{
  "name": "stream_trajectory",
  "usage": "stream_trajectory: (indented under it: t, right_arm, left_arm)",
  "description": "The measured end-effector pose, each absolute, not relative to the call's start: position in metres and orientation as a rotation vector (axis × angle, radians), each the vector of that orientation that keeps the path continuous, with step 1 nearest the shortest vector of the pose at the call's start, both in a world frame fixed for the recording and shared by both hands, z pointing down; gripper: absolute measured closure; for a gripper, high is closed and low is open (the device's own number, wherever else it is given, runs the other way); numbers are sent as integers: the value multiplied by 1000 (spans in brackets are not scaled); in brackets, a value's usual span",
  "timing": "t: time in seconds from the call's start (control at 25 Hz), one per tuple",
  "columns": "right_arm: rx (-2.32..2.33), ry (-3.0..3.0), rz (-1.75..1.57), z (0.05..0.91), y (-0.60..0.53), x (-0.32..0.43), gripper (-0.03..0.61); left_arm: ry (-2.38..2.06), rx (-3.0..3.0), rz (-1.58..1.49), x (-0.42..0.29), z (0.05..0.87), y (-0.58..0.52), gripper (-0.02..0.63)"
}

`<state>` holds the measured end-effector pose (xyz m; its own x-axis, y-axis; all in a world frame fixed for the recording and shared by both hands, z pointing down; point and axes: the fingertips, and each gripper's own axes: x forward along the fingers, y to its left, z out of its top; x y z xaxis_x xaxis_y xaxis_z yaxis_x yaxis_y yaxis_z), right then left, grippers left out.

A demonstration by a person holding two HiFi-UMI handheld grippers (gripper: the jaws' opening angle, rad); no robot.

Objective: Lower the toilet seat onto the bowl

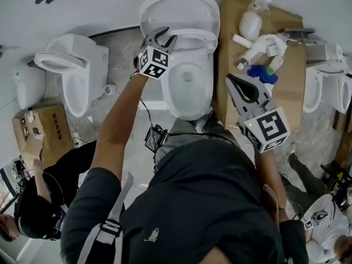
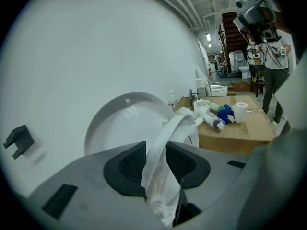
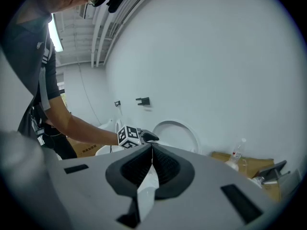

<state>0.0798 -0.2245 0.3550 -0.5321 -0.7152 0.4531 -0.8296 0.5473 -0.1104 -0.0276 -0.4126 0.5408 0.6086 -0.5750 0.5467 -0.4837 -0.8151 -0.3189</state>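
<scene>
The white toilet bowl point(image 1: 190, 87) stands against the wall, its lid point(image 1: 179, 7) upright behind it. My left gripper point(image 1: 164, 36) reaches over the bowl's back left, shut on the toilet seat point(image 2: 175, 128). The seat's white rim stands on edge between the two black pads point(image 2: 129, 162), tilted away from the lid point(image 2: 120, 123). My right gripper point(image 1: 233, 80) hovers to the right of the bowl, jaws shut with nothing in them. In the right gripper view its pads point(image 3: 165, 164) meet, and the left gripper point(image 3: 146, 137) shows ahead by the lid point(image 3: 178, 127).
A cardboard slab point(image 1: 258, 109) with white fittings, a blue part and a bottle lies right of the toilet. Other toilets stand at the left point(image 1: 74, 73) and right point(image 1: 330, 84). A box point(image 1: 49, 131) and people sit on the floor at both lower corners.
</scene>
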Motion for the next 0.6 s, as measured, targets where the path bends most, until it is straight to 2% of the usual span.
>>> stream_trajectory:
  t: [0.6]
  right_arm:
    - [1190,-2445,488,366,-215,83,571]
  left_arm:
    - [892,-2657,-1030,-35,543,-357,482]
